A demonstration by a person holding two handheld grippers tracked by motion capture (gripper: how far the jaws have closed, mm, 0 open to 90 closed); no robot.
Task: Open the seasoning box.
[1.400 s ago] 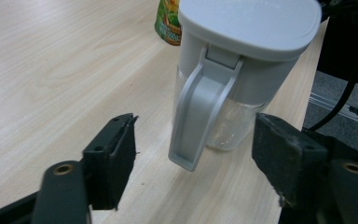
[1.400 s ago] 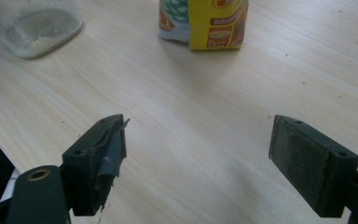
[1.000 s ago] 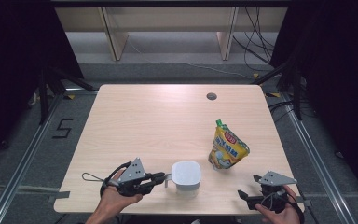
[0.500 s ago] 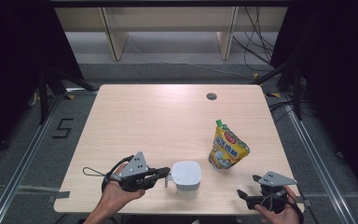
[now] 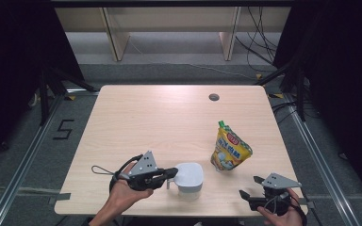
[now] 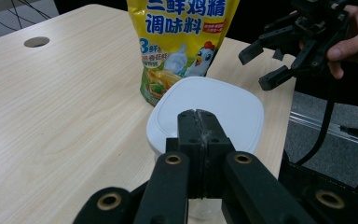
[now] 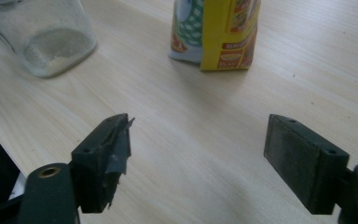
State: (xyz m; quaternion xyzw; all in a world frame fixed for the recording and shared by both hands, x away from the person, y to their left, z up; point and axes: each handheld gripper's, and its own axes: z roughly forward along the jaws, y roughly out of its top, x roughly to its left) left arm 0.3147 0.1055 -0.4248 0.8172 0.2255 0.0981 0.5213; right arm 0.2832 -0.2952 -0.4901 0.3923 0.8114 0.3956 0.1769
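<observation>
Jar [image 5: 189, 177] with a white lid sits near the front of the wooden surface [image 5: 146, 122]. The left tool [image 5: 169, 173] touches its left side, jaws pressed together. A yellow bag [image 5: 229, 149] stands to the right. The right tool [image 5: 245, 197] rests wide apart.

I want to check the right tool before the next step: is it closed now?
No, the right tool is open: in its own view the two black jaws stand wide apart over the bare table.
</observation>
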